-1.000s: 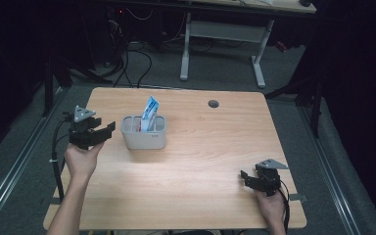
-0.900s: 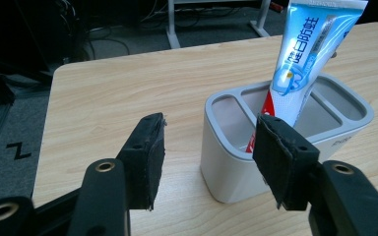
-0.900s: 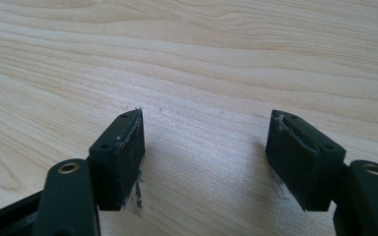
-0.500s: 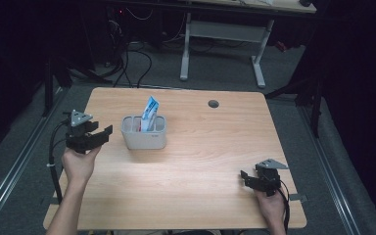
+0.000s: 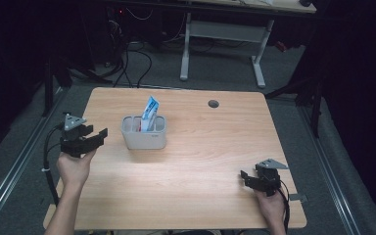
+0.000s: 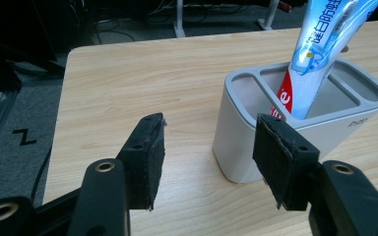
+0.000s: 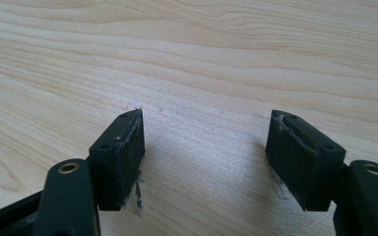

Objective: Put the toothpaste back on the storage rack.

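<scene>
The left gripper (image 6: 206,162), jaws spread and empty, sits just beside the grey holder (image 6: 295,128) with toothpaste tube (image 6: 320,49); right gripper (image 7: 204,162), jaws also spread, rests low over bare worktop (image 7: 187,54).

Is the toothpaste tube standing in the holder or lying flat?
Standing, leaning slightly: the toothpaste tube rises from a compartment of the grey holder.

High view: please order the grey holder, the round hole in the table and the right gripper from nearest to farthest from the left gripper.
1. The grey holder, just to the right of the left gripper, with a toothpaste tube standing in it.
2. The round hole, beyond the holder, toward the table's far edge.
3. The right gripper, across the table at its near right corner.
</scene>
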